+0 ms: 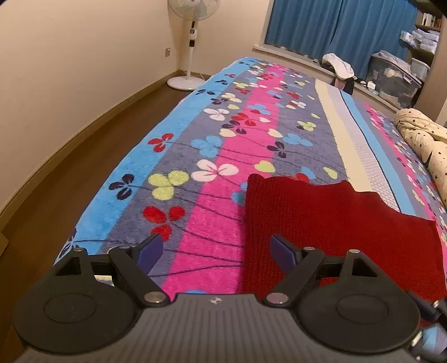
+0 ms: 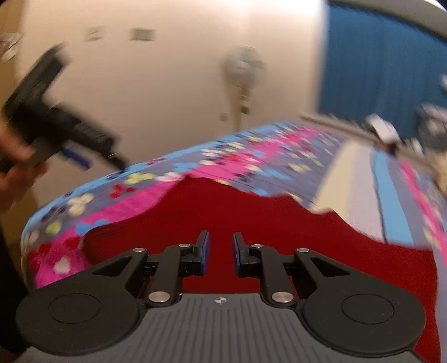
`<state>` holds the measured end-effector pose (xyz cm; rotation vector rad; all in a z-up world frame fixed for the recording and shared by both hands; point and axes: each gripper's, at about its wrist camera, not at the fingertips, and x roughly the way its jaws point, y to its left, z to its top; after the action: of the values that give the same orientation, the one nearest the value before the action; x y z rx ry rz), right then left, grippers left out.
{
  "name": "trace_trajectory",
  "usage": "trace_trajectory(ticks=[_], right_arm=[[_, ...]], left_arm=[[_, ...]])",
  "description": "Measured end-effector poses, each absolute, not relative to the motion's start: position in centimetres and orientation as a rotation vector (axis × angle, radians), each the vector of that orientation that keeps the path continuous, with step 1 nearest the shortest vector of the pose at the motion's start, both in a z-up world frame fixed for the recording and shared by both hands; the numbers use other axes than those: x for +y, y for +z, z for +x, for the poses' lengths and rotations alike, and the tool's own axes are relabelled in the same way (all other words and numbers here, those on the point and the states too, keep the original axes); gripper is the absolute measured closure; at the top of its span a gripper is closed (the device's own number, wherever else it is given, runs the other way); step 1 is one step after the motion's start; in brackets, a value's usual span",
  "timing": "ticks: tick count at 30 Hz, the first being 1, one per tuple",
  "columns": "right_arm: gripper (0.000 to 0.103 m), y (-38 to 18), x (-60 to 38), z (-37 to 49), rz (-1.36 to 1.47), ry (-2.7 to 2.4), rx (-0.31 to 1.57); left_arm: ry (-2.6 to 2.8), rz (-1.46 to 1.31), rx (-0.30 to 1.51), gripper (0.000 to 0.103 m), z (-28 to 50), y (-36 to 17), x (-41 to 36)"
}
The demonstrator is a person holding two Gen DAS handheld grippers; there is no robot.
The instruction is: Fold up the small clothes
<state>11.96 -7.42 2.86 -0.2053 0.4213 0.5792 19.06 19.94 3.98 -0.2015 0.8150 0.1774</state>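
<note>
Red garment (image 1: 335,223) – floral striped blanket (image 1: 212,156)

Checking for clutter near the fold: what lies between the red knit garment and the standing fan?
In the left wrist view, only the flowered blanket stretches from the red knit garment toward the standing fan, then bare wooden floor.

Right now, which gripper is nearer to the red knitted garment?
Right. The right gripper hovers over the red knitted garment; the left gripper is open, mostly above the floral blanket beside the garment's edge.

Home bedroom, bed w/ floral blanket (image 1: 212,156), standing fan (image 1: 192,42), blue curtains (image 1: 335,25)
</note>
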Motion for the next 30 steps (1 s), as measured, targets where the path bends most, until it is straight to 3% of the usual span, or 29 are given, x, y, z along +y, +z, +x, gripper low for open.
trace_trajectory(ticks=[2,7,19,26,30], right_arm=[[0.061,2.3,-5.7,11.5,-0.235,0.646,0.413],[0.051,0.2,-1.2,10.1,-0.379,0.758,0.376],[0.046,-5.1,5.3,8.9,-0.755,0.823,0.270],[0.082,-3.0,4.7,9.9,-0.679,0.806,0.243],[0.086,-0.2,3.0,9.9,-0.574,0.781,0.216]], left_arm=[[0.179,-0.209,0.822,0.015,19.2,3.9,20.2],[0.190,-0.210,0.835,0.015,19.5,3.6,20.5],[0.201,-0.236,0.880,0.015,20.6,2.7,21.4],[0.078,-0.393,0.990,0.015,22.8,0.8,22.3],[-0.047,-0.551,1.062,0.013,25.2,-0.5,22.3]])
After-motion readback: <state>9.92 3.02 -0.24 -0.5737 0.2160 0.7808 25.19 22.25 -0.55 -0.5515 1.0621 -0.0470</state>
